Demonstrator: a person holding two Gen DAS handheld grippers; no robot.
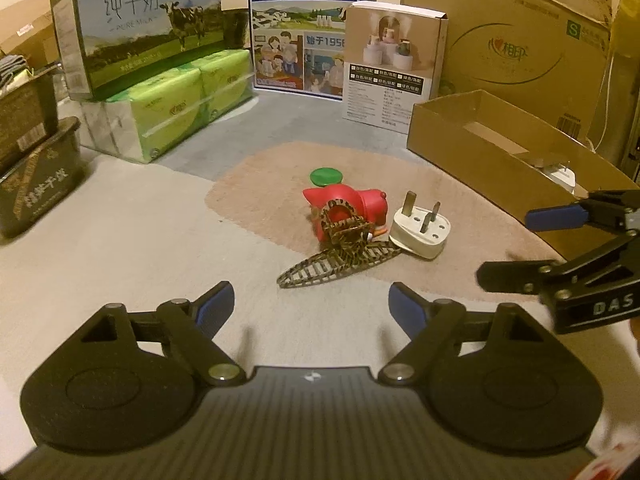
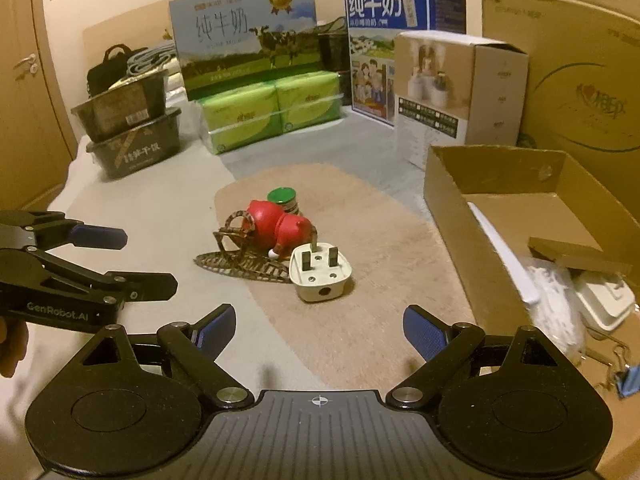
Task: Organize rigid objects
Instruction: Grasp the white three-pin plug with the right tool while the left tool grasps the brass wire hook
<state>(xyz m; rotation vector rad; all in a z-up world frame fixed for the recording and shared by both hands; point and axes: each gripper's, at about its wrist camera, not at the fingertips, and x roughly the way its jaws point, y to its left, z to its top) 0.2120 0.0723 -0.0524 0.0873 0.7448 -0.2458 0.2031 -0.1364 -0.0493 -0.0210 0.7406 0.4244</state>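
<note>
Both grippers, left (image 1: 311,307) and right (image 2: 319,327), gape wide above a pale tabletop (image 1: 132,240); ahead, a plug (image 2: 320,272) lies on a tan mat (image 2: 372,240), boxes (image 1: 508,32) behind.

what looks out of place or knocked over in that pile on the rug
The red plastic toy figure lies tipped on its side on the beige rug, leaning on the leopard-print hair clip. The white plug adapter lies on its back, prongs up. The green-capped bottle stands upright behind. Both claws are open and empty.
</note>
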